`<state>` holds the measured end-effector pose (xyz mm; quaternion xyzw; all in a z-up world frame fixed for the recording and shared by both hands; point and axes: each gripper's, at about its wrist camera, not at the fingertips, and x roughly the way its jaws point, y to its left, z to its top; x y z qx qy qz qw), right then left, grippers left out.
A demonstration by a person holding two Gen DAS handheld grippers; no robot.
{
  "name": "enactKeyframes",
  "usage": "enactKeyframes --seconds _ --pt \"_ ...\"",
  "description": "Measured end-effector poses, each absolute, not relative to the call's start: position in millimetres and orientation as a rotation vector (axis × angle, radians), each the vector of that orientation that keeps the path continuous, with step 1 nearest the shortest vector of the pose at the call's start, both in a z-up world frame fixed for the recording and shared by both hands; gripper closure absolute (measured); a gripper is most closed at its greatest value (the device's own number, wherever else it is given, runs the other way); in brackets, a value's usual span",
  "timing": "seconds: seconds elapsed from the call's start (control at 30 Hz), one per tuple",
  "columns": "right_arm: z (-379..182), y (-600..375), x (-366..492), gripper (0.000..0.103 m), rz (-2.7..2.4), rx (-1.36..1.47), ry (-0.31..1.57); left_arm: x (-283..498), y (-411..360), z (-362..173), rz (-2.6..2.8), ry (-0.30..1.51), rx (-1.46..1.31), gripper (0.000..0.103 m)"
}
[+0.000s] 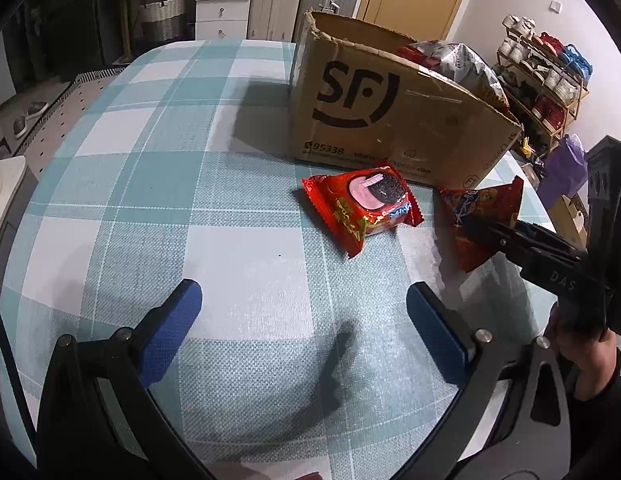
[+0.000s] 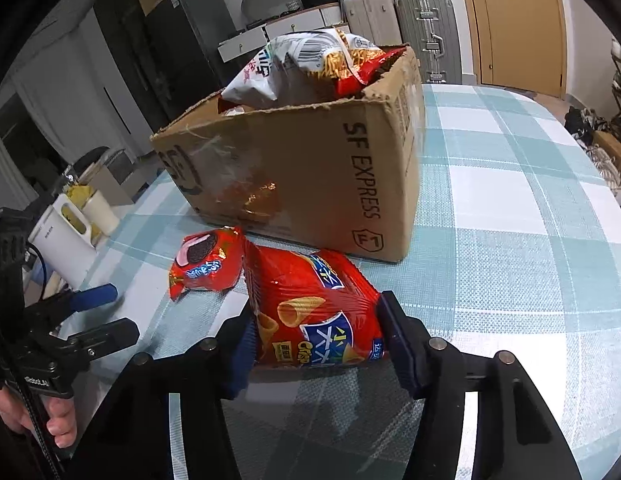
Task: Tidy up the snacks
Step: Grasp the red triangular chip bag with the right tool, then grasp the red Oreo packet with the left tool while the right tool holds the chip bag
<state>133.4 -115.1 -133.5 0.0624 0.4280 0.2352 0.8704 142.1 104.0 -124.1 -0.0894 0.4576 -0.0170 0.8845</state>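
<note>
Right wrist view: our right hand-held gripper [image 2: 316, 344] is clamped on a red crisp bag [image 2: 310, 312], its blue pads pressing the bag's two sides just in front of the box [image 2: 310, 176]. A cookie pack [image 2: 206, 264] lies on the table [image 2: 510, 208] touching the bag's far left end, near the box. Our left hand-held gripper [image 1: 304, 312] hovers with fingers spread wide and nothing between them, the cookie pack [image 1: 362, 208] lying ahead of it. Chip bags [image 2: 306, 64] fill the box.

Cookie pack [image 1: 362, 210] before box [image 1: 390, 120].
</note>
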Motion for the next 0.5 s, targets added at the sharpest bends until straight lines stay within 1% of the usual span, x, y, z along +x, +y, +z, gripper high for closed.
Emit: enactKeyframes --seconds 0.33,0.5 --pt "-125 -119 118 0.046 0.516 0.16 0.88 140 102 -119 -0.02 0.95 -0.177 0.001" --pt "-123 -126 111 0.046 0.551 0.22 0.881 141 98 -118 -0.019 0.953 -0.168 0.001"
